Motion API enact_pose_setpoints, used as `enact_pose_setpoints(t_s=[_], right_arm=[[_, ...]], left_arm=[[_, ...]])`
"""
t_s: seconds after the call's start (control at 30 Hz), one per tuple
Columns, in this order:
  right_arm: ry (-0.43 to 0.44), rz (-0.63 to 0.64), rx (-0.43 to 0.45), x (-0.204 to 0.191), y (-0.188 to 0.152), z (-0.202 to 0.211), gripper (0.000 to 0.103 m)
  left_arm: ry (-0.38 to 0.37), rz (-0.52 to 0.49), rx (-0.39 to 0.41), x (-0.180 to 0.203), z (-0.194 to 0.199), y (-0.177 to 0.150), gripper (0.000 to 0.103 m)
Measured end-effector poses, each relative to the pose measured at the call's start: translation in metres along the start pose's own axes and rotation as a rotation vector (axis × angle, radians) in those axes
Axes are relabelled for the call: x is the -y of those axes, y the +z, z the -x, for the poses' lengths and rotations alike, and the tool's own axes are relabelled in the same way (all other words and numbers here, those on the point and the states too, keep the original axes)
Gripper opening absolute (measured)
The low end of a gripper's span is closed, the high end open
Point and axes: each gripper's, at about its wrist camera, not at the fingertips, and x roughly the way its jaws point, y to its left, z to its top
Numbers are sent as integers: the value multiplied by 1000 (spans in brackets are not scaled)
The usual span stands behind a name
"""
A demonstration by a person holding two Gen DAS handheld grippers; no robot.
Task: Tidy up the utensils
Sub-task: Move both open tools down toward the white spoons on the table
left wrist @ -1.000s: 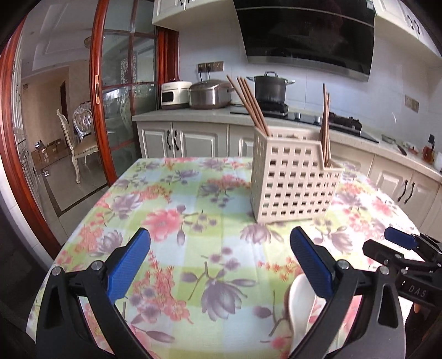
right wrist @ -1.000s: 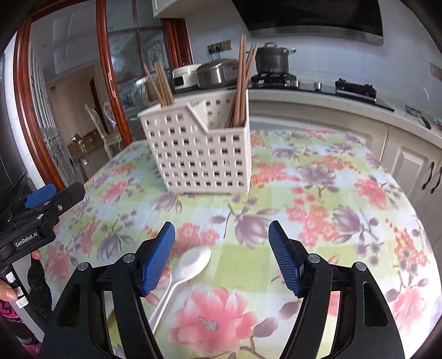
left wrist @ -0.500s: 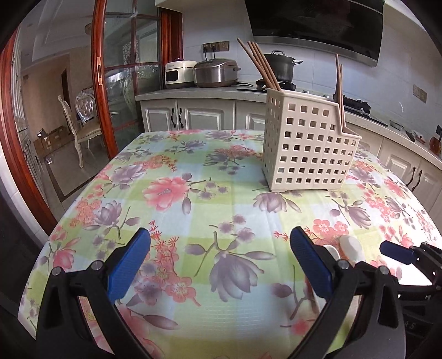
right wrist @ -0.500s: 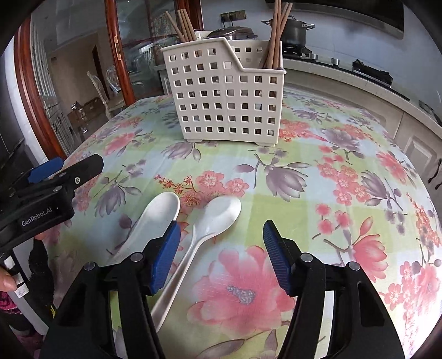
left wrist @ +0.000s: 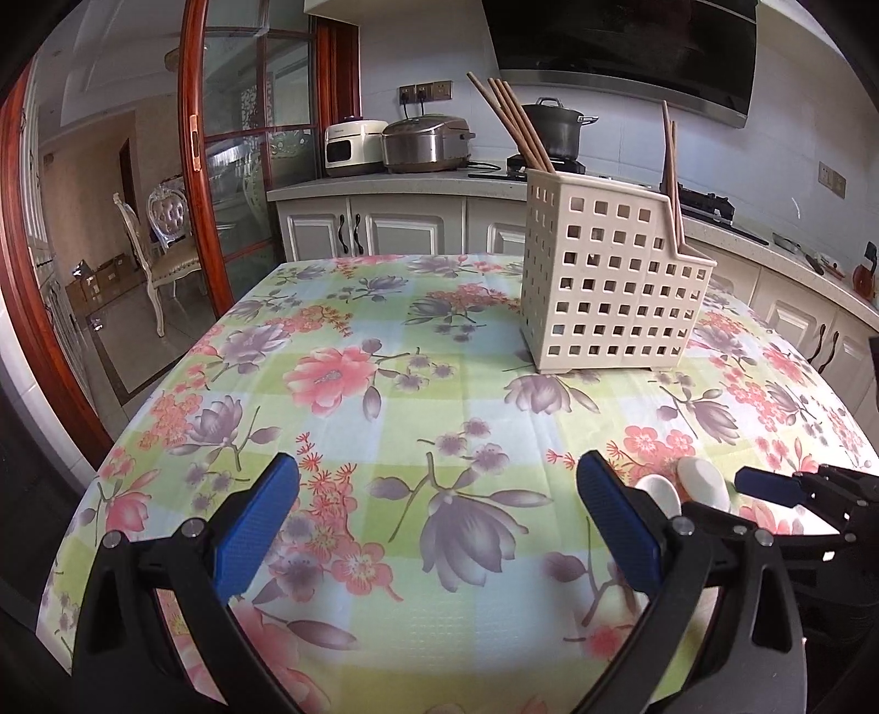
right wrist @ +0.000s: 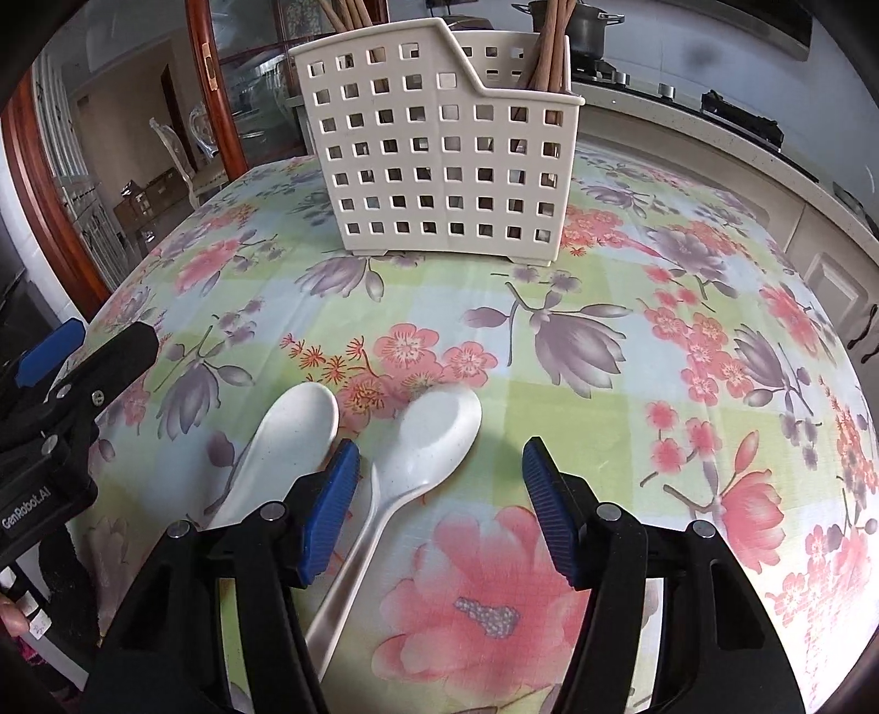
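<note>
Two white spoons lie side by side on the floral tablecloth: the left spoon (right wrist: 296, 434) and the right spoon (right wrist: 437, 428), bowls toward the basket. My right gripper (right wrist: 439, 456) hangs low over them, open, its left finger between the two spoons and the right spoon's neck between its fingers, untouched. The cream perforated utensil basket (right wrist: 439, 148) stands beyond, with wooden chopsticks (right wrist: 549, 49) upright in it. My left gripper (left wrist: 437, 478) is open over bare cloth, nothing between its fingers. In the left wrist view the spoons (left wrist: 703, 483) peek out behind its right finger.
The table (left wrist: 412, 357) ends at a rounded edge on the left, with a wooden door frame (left wrist: 192, 165) and a chair (left wrist: 165, 247) beyond. Kitchen counter with cookers (left wrist: 423, 143) and a pot runs behind the basket (left wrist: 610, 285).
My right gripper has dropped and tipped toward the spoons, its jaws a little narrower, and now straddles the right spoon. The left gripper sank slightly, then held still.
</note>
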Motion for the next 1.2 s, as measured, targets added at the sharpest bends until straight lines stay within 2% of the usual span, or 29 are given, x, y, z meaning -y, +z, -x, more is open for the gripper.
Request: enact_pose_setpoints(t_s=[0.33, 0.63, 0.8, 0.9, 1.03, 1.2], right_arm=[[-16, 5, -8, -4, 10, -9, 59], [21, -24, -1, 9, 1, 0, 58], [9, -22, -9, 6, 3, -1, 57], [1, -5, -13, -1, 6, -5, 55], [-23, 10, -19, -7, 10, -7, 44], [-53, 39, -23, -15, 10, -8, 36]], left_arm=[[10, 11, -21, -3, -5, -4, 98], [35, 37, -36, -12, -4, -5, 98], [45, 49, -52, -13, -7, -7, 98], [47, 36, -61, -12, -8, -8, 98], [53, 13, -70, -10, -9, -10, 98], [68, -43, -66, -2, -8, -12, 98]])
